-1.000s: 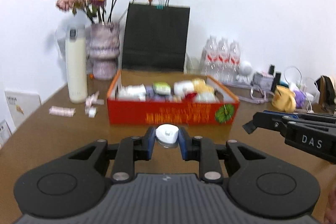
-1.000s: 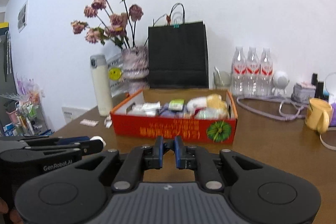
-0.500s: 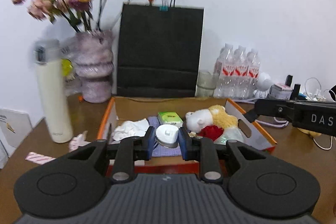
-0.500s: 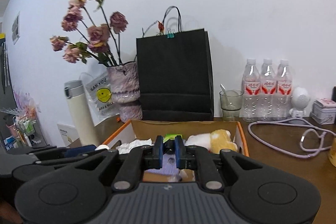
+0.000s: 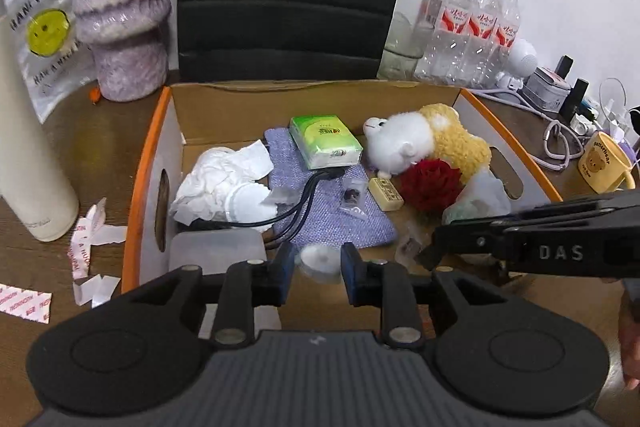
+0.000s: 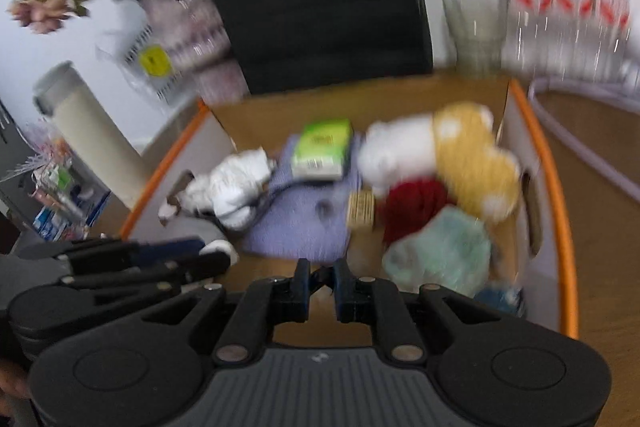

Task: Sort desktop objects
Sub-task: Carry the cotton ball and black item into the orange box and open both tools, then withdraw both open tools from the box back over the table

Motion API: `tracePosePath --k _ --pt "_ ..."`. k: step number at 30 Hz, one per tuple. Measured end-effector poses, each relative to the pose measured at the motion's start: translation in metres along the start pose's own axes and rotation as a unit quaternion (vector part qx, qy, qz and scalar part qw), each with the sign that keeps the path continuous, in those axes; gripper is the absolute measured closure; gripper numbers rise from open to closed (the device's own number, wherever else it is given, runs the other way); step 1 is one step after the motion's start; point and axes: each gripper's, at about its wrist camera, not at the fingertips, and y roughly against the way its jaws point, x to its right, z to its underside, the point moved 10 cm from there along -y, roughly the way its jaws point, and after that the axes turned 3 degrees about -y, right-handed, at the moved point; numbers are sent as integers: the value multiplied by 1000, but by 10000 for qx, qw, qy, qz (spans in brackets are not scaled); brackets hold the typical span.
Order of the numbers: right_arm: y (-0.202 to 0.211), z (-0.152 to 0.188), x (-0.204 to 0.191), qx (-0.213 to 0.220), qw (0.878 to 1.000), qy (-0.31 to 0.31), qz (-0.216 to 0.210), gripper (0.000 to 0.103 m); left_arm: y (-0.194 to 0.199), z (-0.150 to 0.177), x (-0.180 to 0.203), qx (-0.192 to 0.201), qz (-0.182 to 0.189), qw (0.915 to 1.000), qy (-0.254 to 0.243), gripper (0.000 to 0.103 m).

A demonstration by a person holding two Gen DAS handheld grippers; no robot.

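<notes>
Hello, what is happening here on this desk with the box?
A person is sorting desk items into an orange-edged cardboard box. The left gripper is over the box's near end with a small white round object between its fingers, and its jaws are opening. The right gripper, beside it, is opening with nothing between its fingers. A plush toy and tissue pack lie inside.

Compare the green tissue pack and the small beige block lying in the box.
The green tissue pack is bright green and white; the small beige block is pale tan. The pack is much the larger. The pack lies at the far end of the purple cloth, overlapping its edge; the block lies off its right edge, beside the red flower. Both are rectangular and lie flat inside the cardboard box.
</notes>
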Motion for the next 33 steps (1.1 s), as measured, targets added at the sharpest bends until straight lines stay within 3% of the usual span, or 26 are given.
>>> tracePosePath --k 2,3,4,6,8,10,12,14,17,20,23,29,33 --pt "-2 -2 7 -203 9994 -203 174 82 -1 -2 -2 -164 50 9998 90 72" --pt "-2 -5 10 -297 9988 -305 250 67 1 -4 -4 -185 40 9998 98 68" --pt "0 -7 9 -378 9983 -369 228 60 4 -7 -4 -196 26 9998 74 66" --pt "10 -13 4 -380 9986 -307 189 57 13 -14 -7 -180 -46 9998 121 51" --pt "23 -23 1 -306 9985 -127 444 53 24 -21 -8 -242 -61 9996 143 40" --pt "33 -30 -2 -362 9976 -5 592 39 32 -29 -7 -305 -117 9994 137 26" --pt "41 -34 -4 -541 9958 82 733 22 43 -35 -10 -277 -409 9987 82 18" --pt "48 -36 -3 -792 9918 213 982 10 52 -37 -13 -309 -664 9973 73 11" --pt "56 -25 -5 -1163 9832 563 1286 9 60 -29 -18 -525 -869 9944 302 1" --pt "66 -15 -1 -1210 9811 559 1405 9 63 -12 -26 -973 -889 9893 627 1" --pt "69 -6 7 -1277 9800 413 1469 9 74 -3 -30 -1006 -1022 9874 664 1" --pt "86 8 12 -889 9880 35 1263 9 105 1 -27 -429 -1554 9855 526 0" --pt "104 6 3 -198 9935 24 1117 9 131 -6 -13 748 -1747 9811 371 0"
